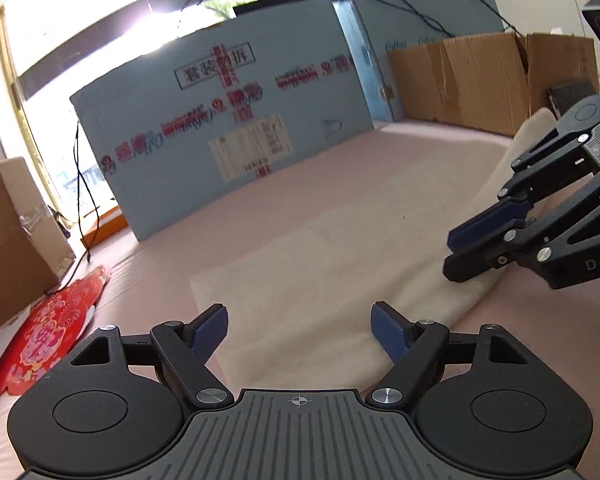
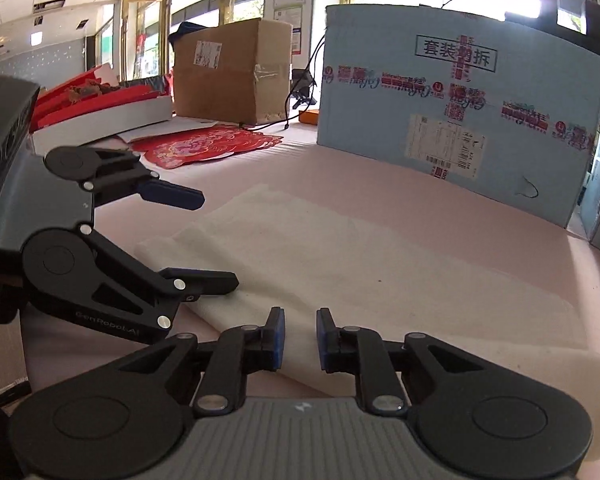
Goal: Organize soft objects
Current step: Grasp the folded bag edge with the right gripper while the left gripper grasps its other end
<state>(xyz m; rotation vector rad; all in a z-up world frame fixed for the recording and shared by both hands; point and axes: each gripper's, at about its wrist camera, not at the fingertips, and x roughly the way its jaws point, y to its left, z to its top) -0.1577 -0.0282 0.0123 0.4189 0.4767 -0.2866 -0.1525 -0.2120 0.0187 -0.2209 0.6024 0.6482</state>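
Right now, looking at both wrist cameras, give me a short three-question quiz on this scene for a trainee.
1. True or false: the left tongs stand wide open.
2. The surface under the cream towel is: A pink, B green, C black?
3. Fill in: the big upright box behind the towel is ___.
Key: 1 true; 2 A; 3 blue.

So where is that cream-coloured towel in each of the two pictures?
Left wrist view: the cream towel fills the centre, running from between the left gripper up to the right gripper at the right edge.
Right wrist view: the towel spreads across the middle and right, ahead of the right gripper.
Shared landmark: the blue printed box behind it.
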